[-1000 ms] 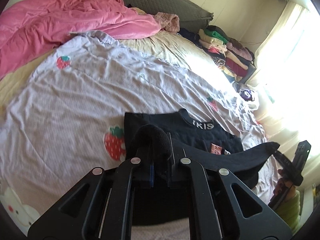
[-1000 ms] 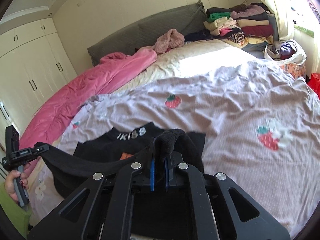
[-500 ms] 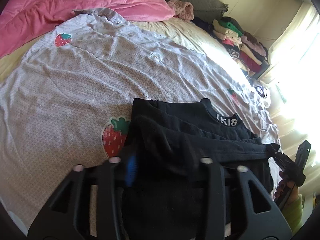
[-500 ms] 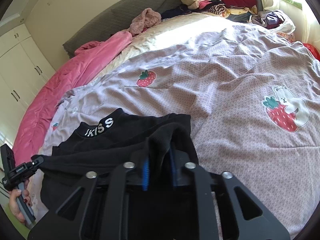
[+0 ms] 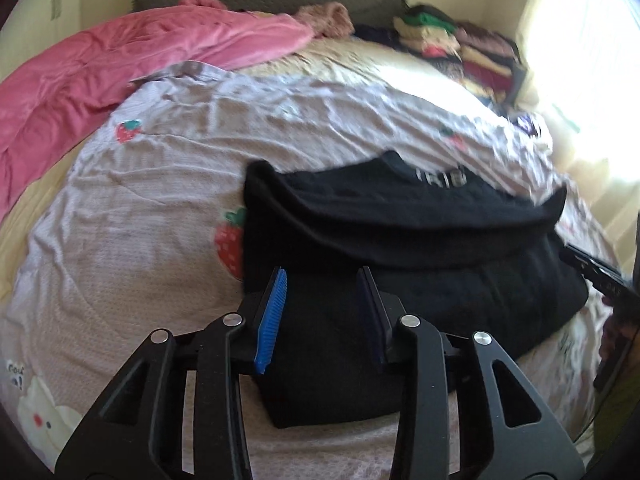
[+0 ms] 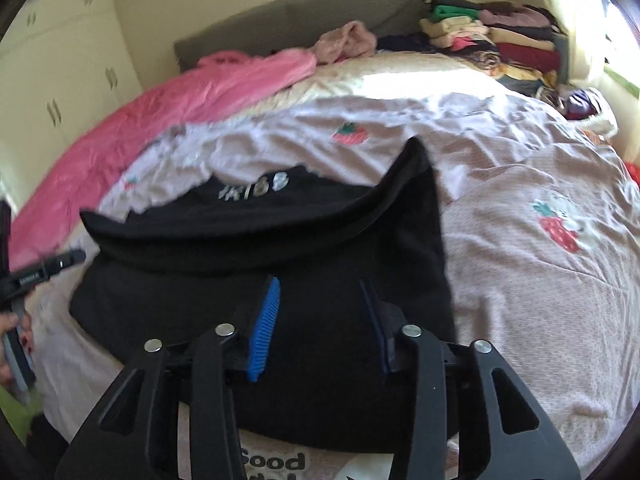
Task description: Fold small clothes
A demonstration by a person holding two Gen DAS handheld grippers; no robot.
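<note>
Left tongs (image 5: 322, 312): pads parted, closing, touching no cloth. Right tongs (image 6: 320, 320): pads parted, opening, likewise clear. Beneath both lies the black garment (image 5: 400, 260), folded over, its long axis running left to right, its lettered collar (image 6: 254, 190) toward the far side. It rests on a lilac strawberry-print sheet (image 5: 140, 220) on the bed. Farther off: a pink blanket (image 5: 120, 60) at far left, a grey headboard cushion (image 6: 320, 12), stacked clothes (image 6: 500, 40) at far right. White wardrobe doors (image 6: 60, 80) stand left.
</note>
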